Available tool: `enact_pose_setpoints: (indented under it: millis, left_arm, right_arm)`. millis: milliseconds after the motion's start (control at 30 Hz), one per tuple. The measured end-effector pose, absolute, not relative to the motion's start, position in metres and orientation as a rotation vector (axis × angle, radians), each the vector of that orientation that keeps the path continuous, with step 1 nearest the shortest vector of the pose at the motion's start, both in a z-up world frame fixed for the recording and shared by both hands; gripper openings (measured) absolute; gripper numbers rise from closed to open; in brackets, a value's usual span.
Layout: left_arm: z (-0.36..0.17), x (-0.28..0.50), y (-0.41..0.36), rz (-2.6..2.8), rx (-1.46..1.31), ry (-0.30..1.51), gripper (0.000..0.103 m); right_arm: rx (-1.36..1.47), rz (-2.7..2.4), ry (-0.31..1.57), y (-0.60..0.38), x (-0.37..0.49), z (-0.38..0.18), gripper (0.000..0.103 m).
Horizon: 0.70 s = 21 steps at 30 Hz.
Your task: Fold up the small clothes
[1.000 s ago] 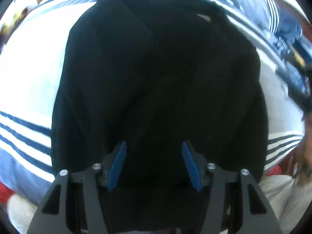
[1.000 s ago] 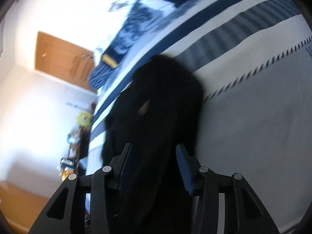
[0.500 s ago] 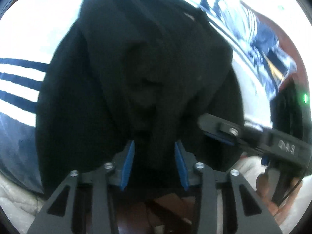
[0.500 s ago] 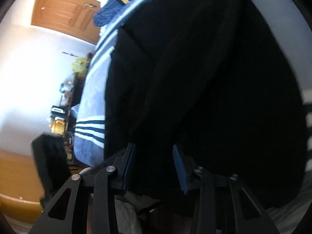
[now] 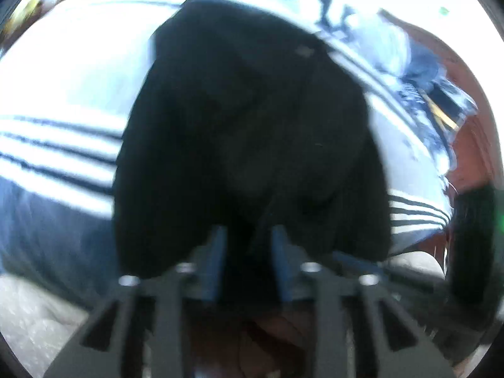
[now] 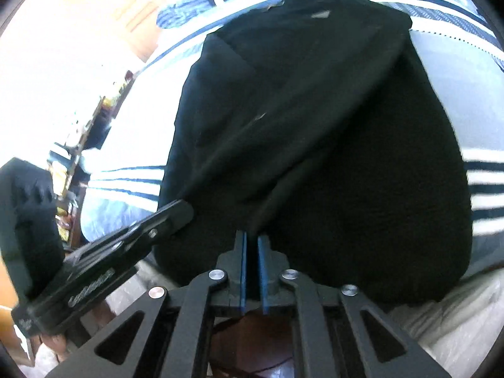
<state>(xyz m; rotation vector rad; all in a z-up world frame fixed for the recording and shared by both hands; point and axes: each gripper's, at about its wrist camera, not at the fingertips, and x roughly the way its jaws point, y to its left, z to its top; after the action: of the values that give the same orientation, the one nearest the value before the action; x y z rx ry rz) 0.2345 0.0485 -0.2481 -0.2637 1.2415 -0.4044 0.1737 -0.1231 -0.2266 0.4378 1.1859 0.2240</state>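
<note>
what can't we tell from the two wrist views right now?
- Garment type: the black garment fills both views, so its sleeves or legs can't be made out.
- Left gripper grip: the left wrist view is motion-blurred; cloth lies between the fingers, but contact is unclear.
- Bed cover under the garment: hidden by it.
- Right gripper: fingers nearly closed on a garment edge; how much cloth is pinched is hidden.

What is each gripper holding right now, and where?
Right gripper pinches the black garment at its near edge. Left gripper straddles that edge; its grip is unclear.
</note>
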Motion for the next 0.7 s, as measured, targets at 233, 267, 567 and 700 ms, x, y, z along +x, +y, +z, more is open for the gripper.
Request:
enact_pose_setpoints:
  millis: [233, 267, 567, 700]
  left_arm:
    - [-0.25, 0.24, 0.063, -0.375, -0.345, 1.235, 0.033]
    - [-0.252, 0.239, 0.062, -0.367, -0.333, 1.237, 0.033]
    - [-0.236, 0.234, 0.076, -0.299, -0.312, 1.159, 0.048]
    - [-0.223, 0.248, 0.084, -0.241, -0.297, 1.172, 0.052]
  right_arm:
    - [0.612, 0.18, 1.247, -0.157, 0.157, -0.262, 0.036]
    - [0.614, 0.17, 1.239, -0.163, 0.158, -0.26, 0.036]
    - [0.655, 0.15, 1.178, -0.182, 0.164, -0.247, 0.051]
    - [0.597, 0.143, 1.086, -0.204, 0.164, -0.219, 0.073]
